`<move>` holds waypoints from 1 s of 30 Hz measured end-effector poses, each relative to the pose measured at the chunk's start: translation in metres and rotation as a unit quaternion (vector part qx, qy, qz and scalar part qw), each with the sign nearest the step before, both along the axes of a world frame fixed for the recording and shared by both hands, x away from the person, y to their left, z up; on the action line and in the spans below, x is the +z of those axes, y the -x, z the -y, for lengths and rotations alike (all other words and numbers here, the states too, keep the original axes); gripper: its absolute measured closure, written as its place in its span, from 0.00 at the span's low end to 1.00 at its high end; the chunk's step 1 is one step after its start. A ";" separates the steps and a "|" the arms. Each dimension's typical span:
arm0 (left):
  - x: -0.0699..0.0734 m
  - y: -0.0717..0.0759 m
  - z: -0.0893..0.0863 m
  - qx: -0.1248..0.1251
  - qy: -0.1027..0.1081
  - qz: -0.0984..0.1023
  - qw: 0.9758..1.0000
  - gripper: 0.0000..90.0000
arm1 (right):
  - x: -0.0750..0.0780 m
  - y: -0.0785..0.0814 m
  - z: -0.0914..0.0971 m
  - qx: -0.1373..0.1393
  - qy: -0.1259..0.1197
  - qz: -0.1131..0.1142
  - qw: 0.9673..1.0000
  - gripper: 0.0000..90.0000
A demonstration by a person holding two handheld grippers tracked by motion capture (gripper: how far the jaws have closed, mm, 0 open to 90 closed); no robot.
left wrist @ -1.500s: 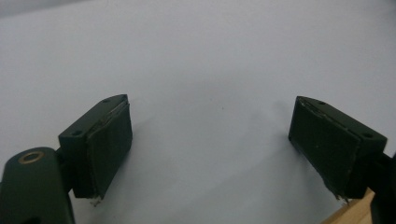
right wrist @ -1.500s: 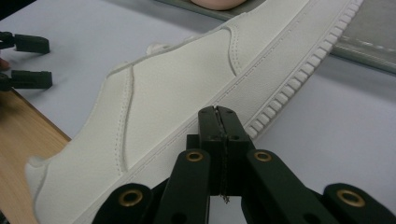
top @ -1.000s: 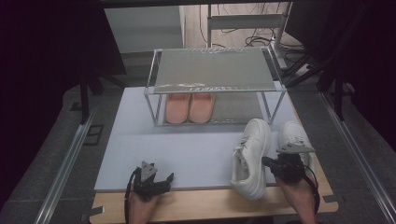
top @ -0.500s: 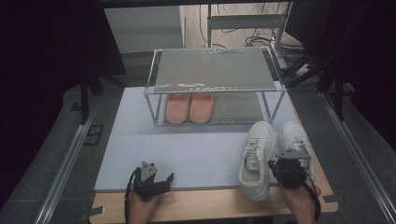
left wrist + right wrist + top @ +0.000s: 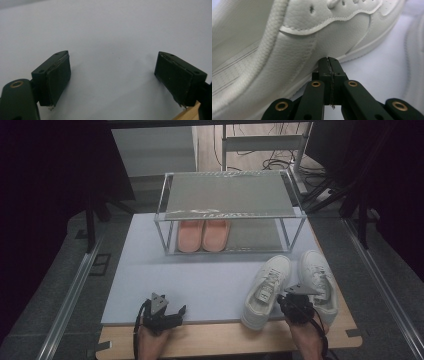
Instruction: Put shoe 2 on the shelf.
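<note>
Here the work in hand is the pair of white sneakers, and I take the shoe rack (image 5: 230,202) as the landmark. The left sneaker (image 5: 265,290) lies in front of the rack's right end, toe toward the rack and a little slanted, its heel over the near edge of the pale mat (image 5: 165,275). The right sneaker (image 5: 317,282) lies just beside it, further to the right. On the rack's lower shelf, at the left, a pair of pink slippers (image 5: 202,235) sits already; the place to their right looks free.

The right claw (image 5: 329,60) has its jaws pressed together with nothing between them, and its tip is at the side wall of the left sneaker (image 5: 294,50), near the sole; whether it really touches I cannot tell. The left claw (image 5: 112,75) rests well in front of the rack's left half, jaws wide apart over bare mat.

I judge the step is to straighten this sneaker by pushing. To do it well, keep the jaws together and low, close to the sole, so the shoe slides on the surface and does not tip. Push slowly and in small amounts, because the heel hangs near the mat's edge. The neighbour sneaker should not be disturbed.
</note>
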State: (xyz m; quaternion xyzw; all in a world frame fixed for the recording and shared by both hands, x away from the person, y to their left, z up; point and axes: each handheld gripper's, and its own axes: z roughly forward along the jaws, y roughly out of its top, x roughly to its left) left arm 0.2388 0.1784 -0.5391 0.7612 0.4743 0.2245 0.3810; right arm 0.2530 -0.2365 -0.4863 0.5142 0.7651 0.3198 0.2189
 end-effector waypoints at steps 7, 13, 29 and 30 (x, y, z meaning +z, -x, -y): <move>0.000 0.000 0.000 0.000 0.000 0.000 1.000 0.15 | -0.004 -0.012 -0.012 0.017 -0.017 0.010 1.000 1.00; 0.000 0.000 0.000 0.000 0.000 0.000 1.000 0.15 | 0.007 -0.004 -0.006 0.037 -0.036 0.019 0.998 1.00; 0.000 0.000 0.000 0.000 0.000 0.000 1.000 0.15 | 0.040 0.011 -0.029 0.129 -0.090 0.025 0.987 1.00; 0.000 0.000 0.000 0.000 0.000 0.000 1.000 0.15 | 0.039 0.011 -0.031 0.134 -0.091 0.020 0.987 1.00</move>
